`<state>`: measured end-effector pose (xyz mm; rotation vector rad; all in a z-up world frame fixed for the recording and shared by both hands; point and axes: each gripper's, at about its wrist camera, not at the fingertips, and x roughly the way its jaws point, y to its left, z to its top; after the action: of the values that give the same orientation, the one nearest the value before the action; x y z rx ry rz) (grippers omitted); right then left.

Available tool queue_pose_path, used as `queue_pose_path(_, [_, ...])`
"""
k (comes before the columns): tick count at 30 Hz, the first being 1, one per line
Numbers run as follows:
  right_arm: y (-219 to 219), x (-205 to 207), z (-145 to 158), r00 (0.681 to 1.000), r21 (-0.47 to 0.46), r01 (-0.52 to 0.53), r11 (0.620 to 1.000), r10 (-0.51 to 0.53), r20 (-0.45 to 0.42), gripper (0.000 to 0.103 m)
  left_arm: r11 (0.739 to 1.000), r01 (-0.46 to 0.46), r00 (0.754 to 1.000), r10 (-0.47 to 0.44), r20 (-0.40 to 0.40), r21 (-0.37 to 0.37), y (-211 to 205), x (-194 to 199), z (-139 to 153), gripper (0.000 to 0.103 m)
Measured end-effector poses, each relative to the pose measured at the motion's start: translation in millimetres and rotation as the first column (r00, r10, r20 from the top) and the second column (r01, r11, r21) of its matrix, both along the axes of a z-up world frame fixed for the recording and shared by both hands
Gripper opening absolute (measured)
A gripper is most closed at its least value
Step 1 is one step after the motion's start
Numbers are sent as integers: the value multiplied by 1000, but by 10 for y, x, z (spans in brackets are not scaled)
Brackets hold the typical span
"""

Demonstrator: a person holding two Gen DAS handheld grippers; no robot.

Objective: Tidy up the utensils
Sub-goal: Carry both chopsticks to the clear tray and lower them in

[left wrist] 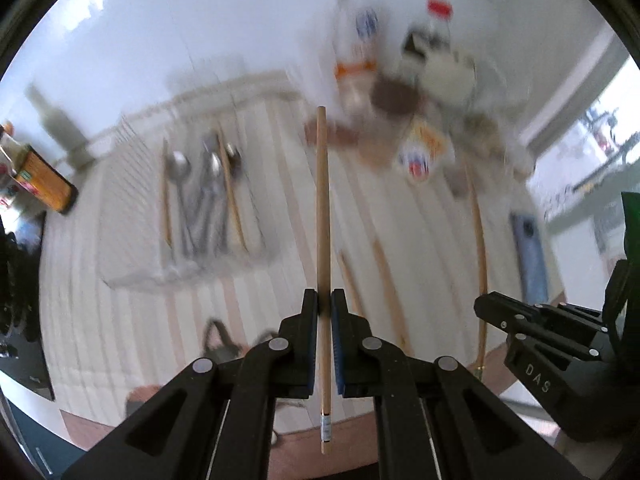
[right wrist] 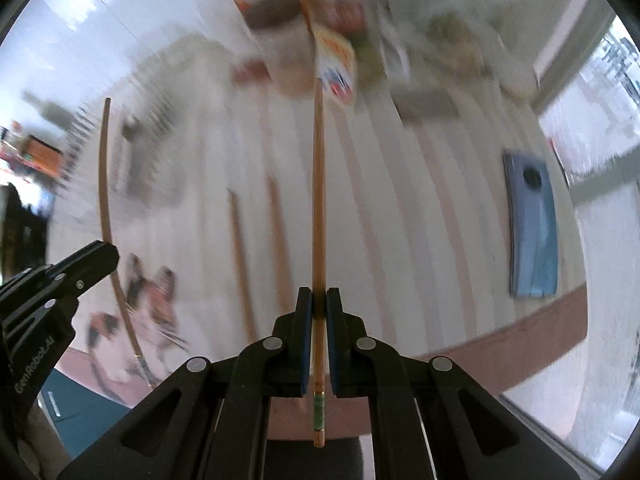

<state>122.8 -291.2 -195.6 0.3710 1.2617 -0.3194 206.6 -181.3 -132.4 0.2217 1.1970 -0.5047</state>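
Striped bench [left wrist: 120, 320], blurred. Left gripper [left wrist: 324, 308] clamps a pale chopstick [left wrist: 322, 200]; right gripper [right wrist: 319, 308] clamps a darker chopstick [right wrist: 318, 200]. Each lies between the fingers, pointing straight ahead above the bench.

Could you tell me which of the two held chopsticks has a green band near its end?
The right gripper's chopstick; the left gripper's chopstick has a pale band.

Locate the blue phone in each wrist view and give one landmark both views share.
Left wrist: the blue phone lies flat at the right edge of the striped cloth, above the other gripper.
Right wrist: the blue phone lies at right on the same cloth, clearer.
Shared landmark: the two loose chopsticks lying on the cloth.
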Motion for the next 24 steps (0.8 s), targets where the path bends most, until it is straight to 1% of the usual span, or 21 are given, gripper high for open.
queue_pose_path(2, [2,157,172,999,-3,-21,1000,21,49,7,999,-31,999,32,23,-20,95,148,160,4])
queue_pose_path(4, [52,361,332,995,5,-40,999,39,94,7,996,-81,996,82,40,-41,237,323,313,4])
queue_pose_path(6, [110,617,444,990,13,-66,998,64,123,7,990,-129,990,132,49,-55,376,497,414,4])
queue_pose_path(9, [261,1025,577,981,32,-115,993,109,159,7,973,-215,975,219,35,-87,649,829,539,4])
queue_pose_path(12, [408,1430,652,973,60,-162,985,149,174,7,952,-287,957,289,5,-102,886,1116,558,4])
queue_pose_path(13, [440,1566,660,971,74,-175,982,160,175,7,943,-316,949,316,-10,-102,978,1243,543,4])
queue_pose_path(14, [486,1726,652,971,93,-185,978,167,173,7,939,-330,944,330,-18,-99,1010,1282,518,4])
queue_pose_path(15, [519,1808,634,970,104,-192,976,172,171,7,931,-353,936,351,-34,-97,1073,1378,487,4])
queue_pose_path(18, [629,2159,553,968,140,-222,965,202,148,7,910,-406,912,398,-97,-84,1217,1655,327,4])
queue_pose_path(21, [737,2378,385,970,173,-233,957,215,116,7,905,-421,900,408,-153,-64,1255,1824,147,4])
queue_pose_path(24, [830,2552,200,969,199,-245,949,234,75,7,907,-418,890,400,-221,-42,1248,1940,-91,4])
